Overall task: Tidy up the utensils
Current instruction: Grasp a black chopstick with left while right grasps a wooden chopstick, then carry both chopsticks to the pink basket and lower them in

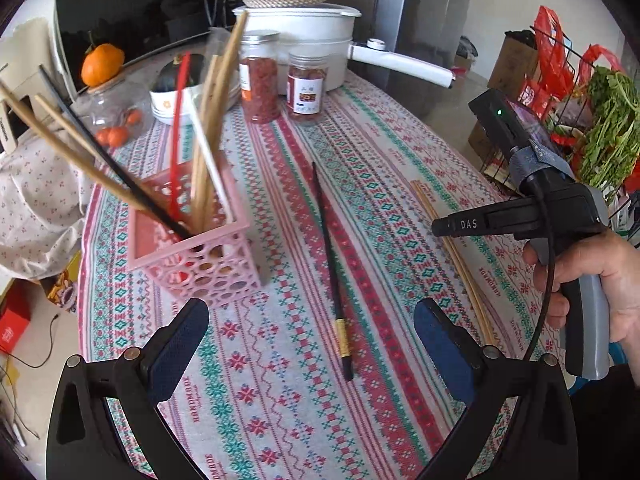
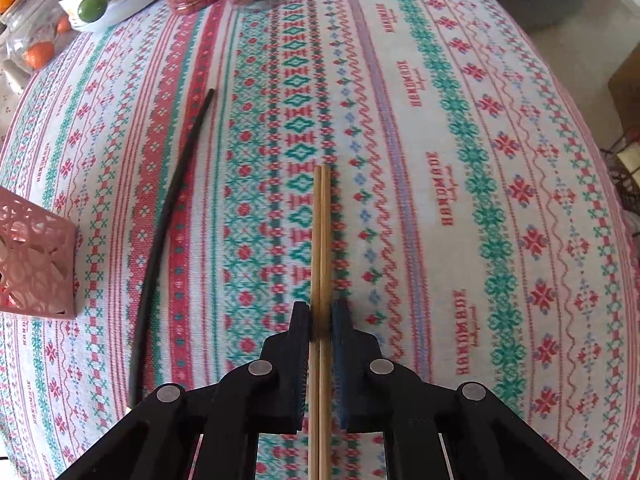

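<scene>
right wrist view: the right hand-held gripper [image 2: 321,322] is seen closed on a pair of bamboo chopsticks [image 2: 322,240], which lie flat on the bench [image 2: 520,160], right of the pink basket [image 2: 36,260]. between basket and pair lies a black chopstick [image 2: 168,216]. the pair is pinched toward one end, so the long free part will likely droop or swing; a level lift should be made slowly, then the tips tilted down and lowered into the basket among the sticks already standing there. both sticks should be kept side by side in the pads so neither slips out.

in the left wrist view the left hand-held gripper [image 1: 312,344] is held wide open and empty, above the cloth just right of the basket [image 1: 192,256], near the black chopstick [image 1: 332,268]; it could be used to steady the basket.

"das" is read on the right hand-held gripper's body [image 1: 516,220]. "handmade" is woven repeatedly into the cloth. the jar labels [image 1: 308,96] behind the basket cannot be read.
</scene>
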A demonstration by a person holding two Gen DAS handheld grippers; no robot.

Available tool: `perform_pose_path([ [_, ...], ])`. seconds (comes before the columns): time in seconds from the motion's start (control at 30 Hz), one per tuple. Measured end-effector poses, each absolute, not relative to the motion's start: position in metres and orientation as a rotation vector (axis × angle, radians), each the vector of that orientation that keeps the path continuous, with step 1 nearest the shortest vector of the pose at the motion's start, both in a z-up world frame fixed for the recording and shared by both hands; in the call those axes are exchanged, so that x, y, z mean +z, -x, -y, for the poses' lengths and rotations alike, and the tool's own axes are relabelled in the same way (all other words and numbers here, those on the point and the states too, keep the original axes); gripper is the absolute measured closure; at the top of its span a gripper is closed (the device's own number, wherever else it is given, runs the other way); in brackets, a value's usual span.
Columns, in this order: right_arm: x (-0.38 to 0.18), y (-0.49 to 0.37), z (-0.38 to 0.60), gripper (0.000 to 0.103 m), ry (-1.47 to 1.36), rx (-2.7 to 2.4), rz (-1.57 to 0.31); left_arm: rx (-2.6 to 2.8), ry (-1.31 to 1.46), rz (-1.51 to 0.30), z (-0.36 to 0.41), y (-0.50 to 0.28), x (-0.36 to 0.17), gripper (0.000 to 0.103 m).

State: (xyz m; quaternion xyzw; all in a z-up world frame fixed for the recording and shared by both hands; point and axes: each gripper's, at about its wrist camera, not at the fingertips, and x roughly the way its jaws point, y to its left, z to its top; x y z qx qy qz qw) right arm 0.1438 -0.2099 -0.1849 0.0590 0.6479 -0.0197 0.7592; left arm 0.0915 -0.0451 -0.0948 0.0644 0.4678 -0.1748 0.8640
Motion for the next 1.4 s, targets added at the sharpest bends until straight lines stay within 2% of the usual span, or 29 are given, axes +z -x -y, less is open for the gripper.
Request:
perform_pose_path([
  [0.37, -0.163, -0.125, 0.294, 0.095, -0.219, -0.103, -1.37, -0.405, -0.251, -1.059, 0.13, -0.146, -0.126, 0.001],
  [0.43, -0.163, -0.128, 0.301, 0.095, -0.234, -0.104, -1.369, -0.355, -0.255, -1.055, 0.135, -0.162, -0.134, 0.01],
  [0.5, -0.162, -0.128, 0.305, 0.095, -0.237, -0.102, -1.367, -0.299, -0.236, -1.062, 0.135, -0.178, -0.142, 0.025],
  [0.87, -0.163, -0.136, 0.301, 0.095, -0.249, -0.03, -1.365, -0.15, -0.175, -1.1, 0.124, -0.216, -0.169, 0.063],
  [0.93, -0.163, -0.137, 0.3, 0.095, -0.252, -0.018, -1.365, -0.146, -0.157, -1.102, 0.122, -0.219, -0.169, 0.072],
  [0.97, -0.163, -0.137, 0.299, 0.095, -0.252, -0.014, -1.364, -0.149, -0.143, -1.108, 0.121, -0.22, -0.17, 0.084],
  [1.0, -0.163, -0.137, 0.299, 0.095, -0.253, -0.01, -1.364, -0.154, -0.127, -1.113, 0.119, -0.221, -0.17, 0.09],
  [1.07, -0.163, -0.137, 0.299, 0.095, -0.254, -0.005, -1.364, -0.157, -0.121, -1.118, 0.119, -0.221, -0.17, 0.096],
  [1.23, -0.159, -0.136, 0.304, 0.095, -0.263, -0.01, -1.351, -0.2, -0.099, -1.119, 0.117, -0.211, -0.162, 0.097],
  [1.4, -0.139, -0.133, 0.311, 0.095, -0.309, -0.017, -1.277, -0.258, -0.095, -1.05, 0.116, -0.188, -0.129, 0.098],
])
